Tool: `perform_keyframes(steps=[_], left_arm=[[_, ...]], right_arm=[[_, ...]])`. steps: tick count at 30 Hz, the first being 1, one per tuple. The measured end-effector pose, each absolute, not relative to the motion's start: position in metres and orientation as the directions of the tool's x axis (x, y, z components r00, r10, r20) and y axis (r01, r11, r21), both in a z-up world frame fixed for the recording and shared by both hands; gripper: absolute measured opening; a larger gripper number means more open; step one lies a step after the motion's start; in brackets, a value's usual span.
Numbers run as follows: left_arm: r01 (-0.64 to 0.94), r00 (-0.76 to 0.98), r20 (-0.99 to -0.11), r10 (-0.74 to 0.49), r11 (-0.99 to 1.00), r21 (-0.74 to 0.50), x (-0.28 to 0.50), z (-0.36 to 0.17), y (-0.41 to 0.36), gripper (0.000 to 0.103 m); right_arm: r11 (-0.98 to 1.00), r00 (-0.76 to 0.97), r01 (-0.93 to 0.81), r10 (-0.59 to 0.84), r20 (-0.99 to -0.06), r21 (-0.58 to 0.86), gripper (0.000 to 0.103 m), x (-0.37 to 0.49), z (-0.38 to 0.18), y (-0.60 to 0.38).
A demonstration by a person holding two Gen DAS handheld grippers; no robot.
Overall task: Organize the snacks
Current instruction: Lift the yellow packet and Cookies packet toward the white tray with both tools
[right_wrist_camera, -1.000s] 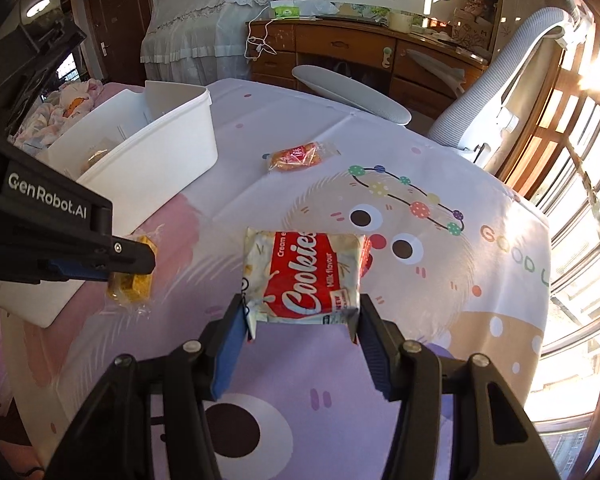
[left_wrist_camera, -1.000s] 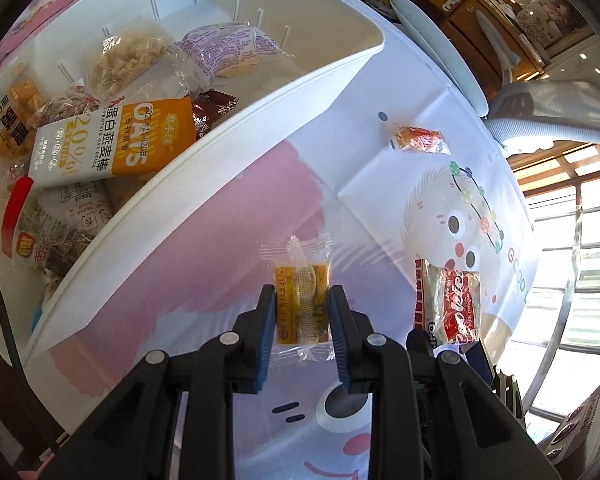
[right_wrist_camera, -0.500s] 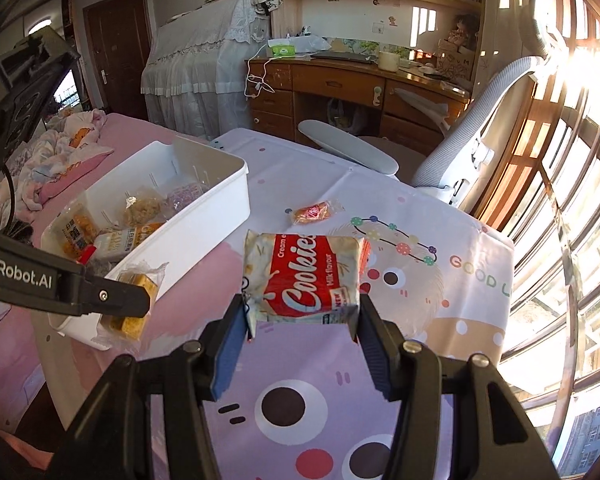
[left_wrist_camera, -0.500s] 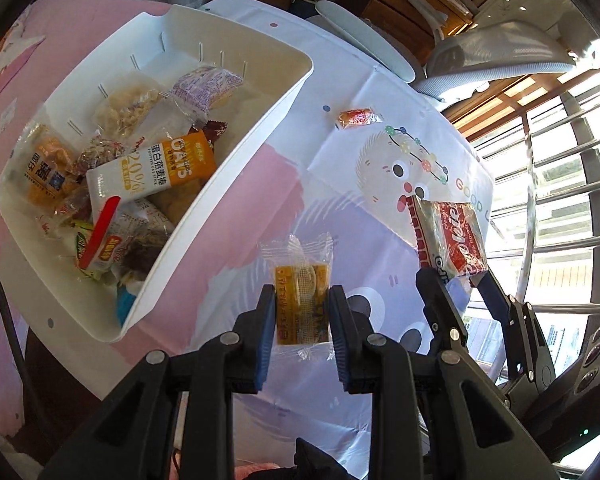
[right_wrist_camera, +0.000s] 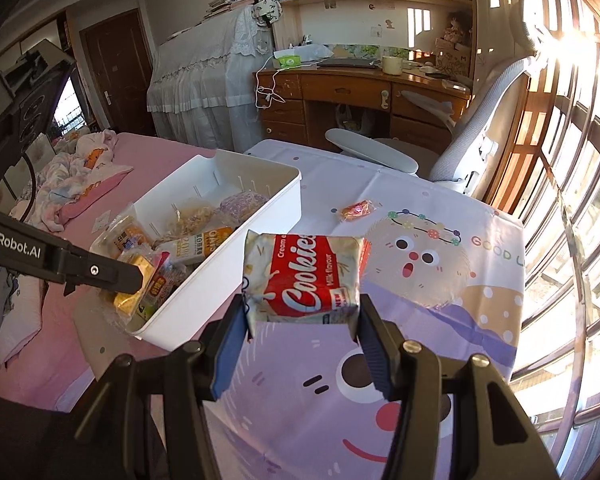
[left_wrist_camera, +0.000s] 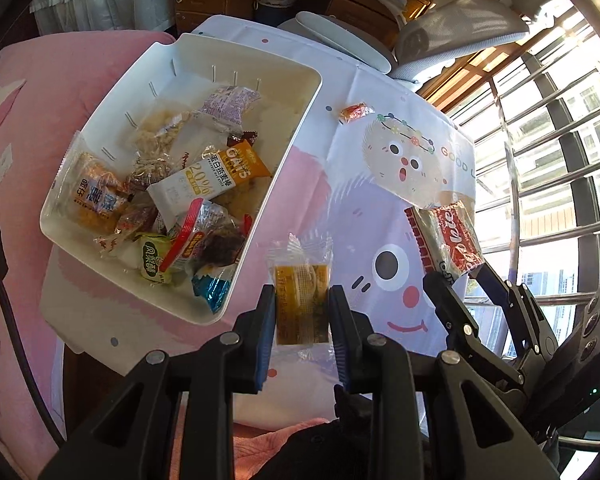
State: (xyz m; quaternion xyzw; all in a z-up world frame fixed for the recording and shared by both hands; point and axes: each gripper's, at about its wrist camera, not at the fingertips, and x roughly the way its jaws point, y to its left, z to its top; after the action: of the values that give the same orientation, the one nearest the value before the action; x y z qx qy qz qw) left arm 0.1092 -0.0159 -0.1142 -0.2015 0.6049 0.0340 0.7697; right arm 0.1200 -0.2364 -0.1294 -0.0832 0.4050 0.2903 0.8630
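Above the worktop's near edge, the left gripper [left_wrist_camera: 302,310] clamps a yellow snack packet [left_wrist_camera: 301,304] beside the white bin [left_wrist_camera: 260,216]. In the right view, the right gripper [right_wrist_camera: 302,322] pinches a cookies pack [right_wrist_camera: 304,278], aloft near the bin's near corner.

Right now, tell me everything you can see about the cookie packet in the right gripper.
The cookie packet is a flat, rectangular, glossy wrapper, cream with a red panel reading Cream Cookies, Milk Flavour. The right gripper clamps its lower corners between blue pads, holding it upright in the air above the printed tablecloth, beside the white bin. Nothing else touches it.
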Motion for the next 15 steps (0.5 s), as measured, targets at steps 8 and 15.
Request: perform_keyframes(steps=[8,15], left_arm=[[-0.154,0.243,-0.933,-0.267,0.939,-0.309,0.097,-0.109,-0.002,0.024],[0.003,0.230,-0.924,-0.306,0.949,-0.314,0.088,-0.098,0.018,0.024]], right_arm=[[0.828,0.490,-0.550,0.428,-0.759,0.112,0.054,0.092,-0.125,-0.214],[0.857,0.507,-0.498,0.408,-0.759,0.128,0.054,0.068,-0.121,-0.177]])
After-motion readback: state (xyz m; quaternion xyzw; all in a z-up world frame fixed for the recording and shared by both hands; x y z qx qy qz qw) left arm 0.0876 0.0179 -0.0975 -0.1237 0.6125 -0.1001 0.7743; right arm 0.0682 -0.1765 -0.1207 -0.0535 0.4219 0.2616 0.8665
